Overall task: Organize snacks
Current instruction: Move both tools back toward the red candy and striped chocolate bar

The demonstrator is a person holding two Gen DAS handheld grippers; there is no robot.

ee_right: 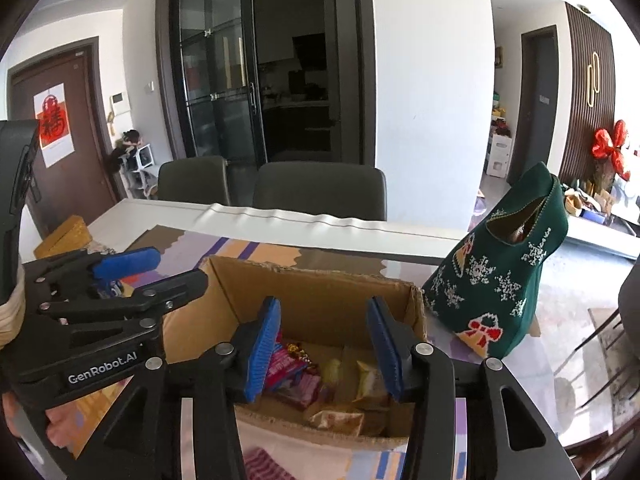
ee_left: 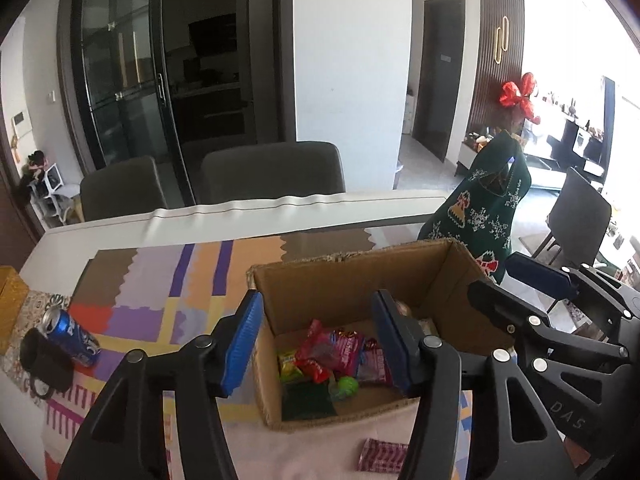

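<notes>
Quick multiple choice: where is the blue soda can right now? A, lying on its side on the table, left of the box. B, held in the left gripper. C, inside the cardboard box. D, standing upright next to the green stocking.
A: the blue soda can lies tipped on its side on the patterned cloth, well left of the cardboard box and beside a dark mug.

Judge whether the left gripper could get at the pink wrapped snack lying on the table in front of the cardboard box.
Probably yes. The left gripper is open and empty, and the pink snack lies on the table on the near side of the cardboard box, with nothing over it.
</notes>
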